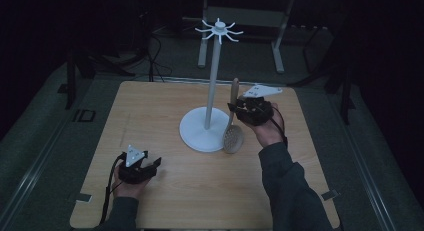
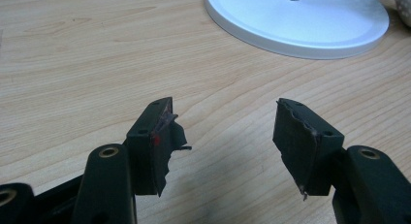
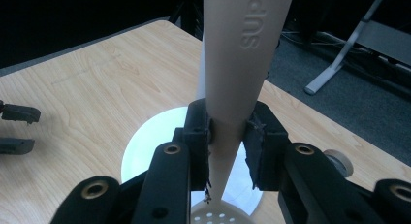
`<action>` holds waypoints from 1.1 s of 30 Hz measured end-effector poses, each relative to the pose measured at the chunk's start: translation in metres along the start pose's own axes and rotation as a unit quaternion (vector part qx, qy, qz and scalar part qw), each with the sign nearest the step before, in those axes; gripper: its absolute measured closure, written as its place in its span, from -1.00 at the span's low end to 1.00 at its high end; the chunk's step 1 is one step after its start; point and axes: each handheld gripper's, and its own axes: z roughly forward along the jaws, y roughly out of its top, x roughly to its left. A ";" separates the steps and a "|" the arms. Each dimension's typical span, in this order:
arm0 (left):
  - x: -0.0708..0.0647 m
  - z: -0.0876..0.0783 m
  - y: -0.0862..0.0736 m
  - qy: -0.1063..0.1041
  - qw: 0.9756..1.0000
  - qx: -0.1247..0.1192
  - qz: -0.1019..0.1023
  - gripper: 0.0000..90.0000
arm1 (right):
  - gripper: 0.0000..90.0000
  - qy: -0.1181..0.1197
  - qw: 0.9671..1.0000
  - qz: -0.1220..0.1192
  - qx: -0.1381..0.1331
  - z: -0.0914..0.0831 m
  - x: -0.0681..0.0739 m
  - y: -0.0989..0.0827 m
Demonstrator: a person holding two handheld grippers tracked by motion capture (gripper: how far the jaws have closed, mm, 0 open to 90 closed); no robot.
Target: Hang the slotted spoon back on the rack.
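A white hook stand (image 1: 214, 66) rises from a round base (image 1: 197, 133) at the table's middle, with a ring of hooks (image 1: 219, 30) on top. My right gripper (image 1: 239, 107) is shut on the handle of a beige slotted spoon (image 1: 233, 118), which stands nearly upright with its perforated bowl (image 1: 233, 139) down by the base. In the right gripper view the spoon handle (image 3: 237, 54) is clamped between the pads (image 3: 199, 136), its bowl (image 3: 220, 218) below. My left gripper (image 1: 152, 163) rests open at the front left; its jaws (image 2: 225, 136) hold nothing, and the base (image 2: 295, 20) lies ahead.
The wooden table (image 1: 160, 121) carries only the stand and spoon. Beyond its far edge, on dark floor, are a metal frame's legs (image 1: 277, 51) and cables (image 1: 155, 56). The left gripper's jaws (image 3: 17, 127) show at the left of the right gripper view.
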 end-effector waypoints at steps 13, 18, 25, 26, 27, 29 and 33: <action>0.000 0.000 0.000 0.000 1.000 0.000 -0.001 -0.10 | 0.62 -0.005 1.000 0.005 -0.004 -0.002 -0.003 0.001; 0.000 0.000 0.000 0.000 1.000 -0.001 -0.001 -0.10 | 0.62 -0.006 1.000 0.007 -0.010 -0.005 -0.003 0.004; 0.000 0.000 0.000 0.001 1.000 -0.002 -0.002 -0.10 | 0.62 -0.007 1.000 0.008 -0.014 -0.006 -0.003 0.007; 0.000 0.000 0.000 0.001 1.000 -0.003 -0.002 -0.10 | 0.62 -0.007 1.000 0.008 -0.016 -0.006 -0.004 0.008; 0.000 0.000 0.000 0.001 1.000 -0.003 -0.002 -0.10 | 0.62 -0.007 1.000 0.008 -0.017 -0.006 -0.004 0.008; 0.000 0.000 0.000 0.001 1.000 -0.002 -0.002 -0.10 | 0.62 -0.007 1.000 0.009 -0.019 -0.007 -0.004 0.009; 0.000 0.000 0.000 0.001 1.000 -0.003 -0.003 -0.10 | 0.62 -0.009 1.000 0.011 -0.024 -0.009 -0.005 0.011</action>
